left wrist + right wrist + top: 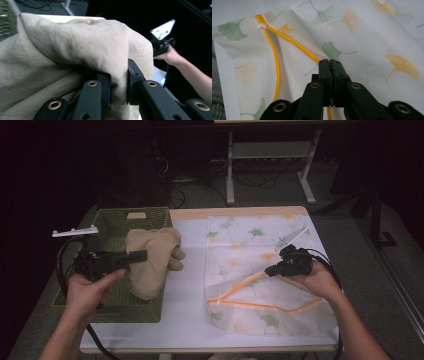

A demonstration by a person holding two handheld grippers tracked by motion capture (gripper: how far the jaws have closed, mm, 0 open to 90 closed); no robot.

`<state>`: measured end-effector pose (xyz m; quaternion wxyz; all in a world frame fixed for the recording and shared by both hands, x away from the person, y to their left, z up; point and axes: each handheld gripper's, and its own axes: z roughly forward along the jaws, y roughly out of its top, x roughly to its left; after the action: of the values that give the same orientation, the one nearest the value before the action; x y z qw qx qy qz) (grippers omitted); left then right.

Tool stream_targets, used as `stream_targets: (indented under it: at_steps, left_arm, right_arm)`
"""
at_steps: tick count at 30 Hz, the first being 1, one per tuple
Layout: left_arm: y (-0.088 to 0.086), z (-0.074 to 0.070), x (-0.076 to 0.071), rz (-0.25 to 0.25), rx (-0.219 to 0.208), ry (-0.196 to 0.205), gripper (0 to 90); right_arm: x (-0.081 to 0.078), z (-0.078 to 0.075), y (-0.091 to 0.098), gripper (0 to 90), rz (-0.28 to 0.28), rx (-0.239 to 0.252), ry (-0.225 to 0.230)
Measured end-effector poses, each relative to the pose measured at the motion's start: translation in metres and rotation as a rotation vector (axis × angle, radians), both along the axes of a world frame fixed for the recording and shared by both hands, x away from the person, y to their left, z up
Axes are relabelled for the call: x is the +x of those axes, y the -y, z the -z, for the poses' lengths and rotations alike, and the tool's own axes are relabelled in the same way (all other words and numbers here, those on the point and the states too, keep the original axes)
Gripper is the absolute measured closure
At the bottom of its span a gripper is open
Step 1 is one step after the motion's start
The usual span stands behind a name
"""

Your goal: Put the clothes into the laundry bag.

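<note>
Looking for writing first, we find none that can be read: the small tan tag [136, 215] on the far wall of the green woven plastic basket [111, 222] is too small to make out, and the white fabric laundry bag printed with green and orange ginkgo leaves [250, 245] bears leaves, not words.

We count one basket, one beige linen cloth [150, 260], one bag, and two grippers. The cloth hangs bunched over the basket's right rim, partly inside it and partly over the white table cover [187, 285]. The bag lies flat on that cover, right of the basket and well apart from it, its orange zipper [274, 57] parted in a curve with one white pull tab [260, 26] at its end.

The left gripper [119, 85] has a fold of the cloth pinched between its pads, the jaws a narrow way apart with the fabric squeezed in the gap. The right gripper [329, 62] has its jaws pressed together at the zipper's edge; we think they nip the bag's fabric there, though the jaws themselves cover the spot.

The cloth hides much of the basket's inside, and the dark room beyond the table is hard to make out.
</note>
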<state>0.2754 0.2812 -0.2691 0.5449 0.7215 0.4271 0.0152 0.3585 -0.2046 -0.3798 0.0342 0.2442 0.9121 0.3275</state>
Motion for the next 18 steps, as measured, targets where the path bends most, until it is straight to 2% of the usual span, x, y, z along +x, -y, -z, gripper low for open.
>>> stream_targets:
  at_steps: [3,5,7,16,18]
  left_arm:
    - [0.014,0.0,0.002,0.021,0.018,0.005,77.0]
    - [0.017,0.0,0.003,0.03,0.019,0.007,77.0]
    - [0.029,0.002,0.004,0.044,0.016,0.009,77.1]
    - [0.07,0.005,0.007,0.143,0.021,0.011,77.1]
    - [0.078,0.008,0.009,0.16,0.025,0.002,77.1]
  right_arm:
    - [0.001,-0.001,0.001,87.4,0.005,0.004,-0.003]
    - [0.001,-0.001,0.001,87.4,0.007,0.005,-0.003]
    - [0.001,-0.002,0.0,87.5,0.005,0.0,0.004]
    - [0.003,-0.007,-0.001,87.8,0.015,0.009,0.016]
    - [0.004,-0.009,0.0,87.8,0.018,0.024,0.018]
